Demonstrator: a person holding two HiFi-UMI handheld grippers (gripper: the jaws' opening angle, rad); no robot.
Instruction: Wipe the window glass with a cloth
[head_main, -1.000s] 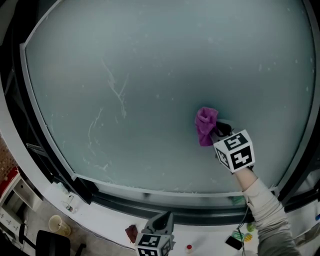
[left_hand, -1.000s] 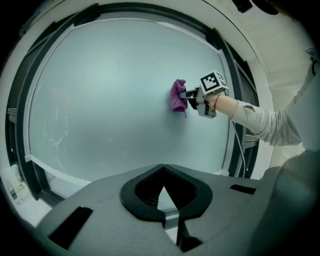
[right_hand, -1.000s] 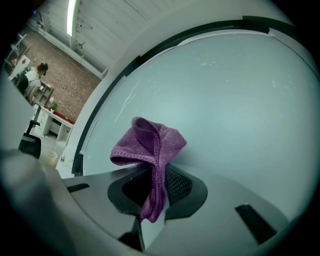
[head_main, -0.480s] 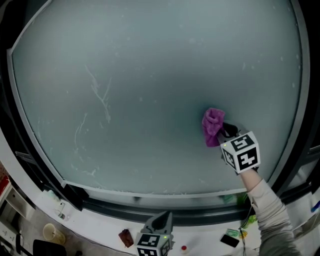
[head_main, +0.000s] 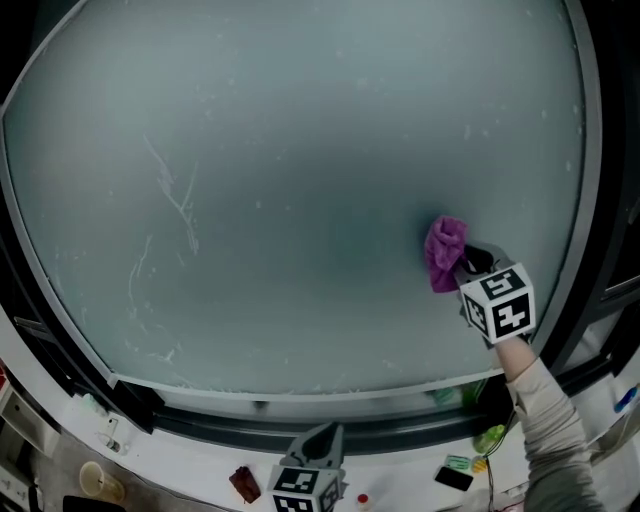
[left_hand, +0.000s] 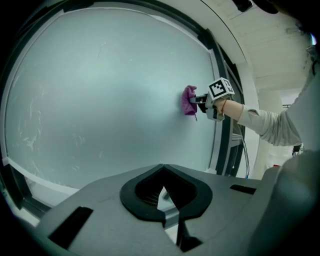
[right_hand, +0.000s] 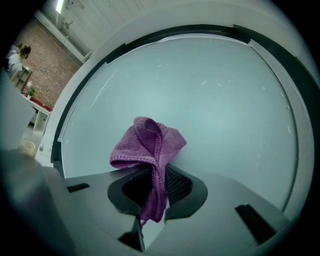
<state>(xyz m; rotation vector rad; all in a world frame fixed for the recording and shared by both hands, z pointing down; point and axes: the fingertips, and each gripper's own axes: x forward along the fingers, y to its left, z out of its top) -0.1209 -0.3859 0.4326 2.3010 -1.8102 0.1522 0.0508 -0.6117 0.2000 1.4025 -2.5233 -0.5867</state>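
Now right gripper (head_main: 469, 263), arm outstretched, holds purple cloth (head_main: 444, 253) against glass (head_main: 300, 150).

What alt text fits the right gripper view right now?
The right gripper is shut on a purple cloth, bunched end against the pale window glass. A dark frame curves round the pane.
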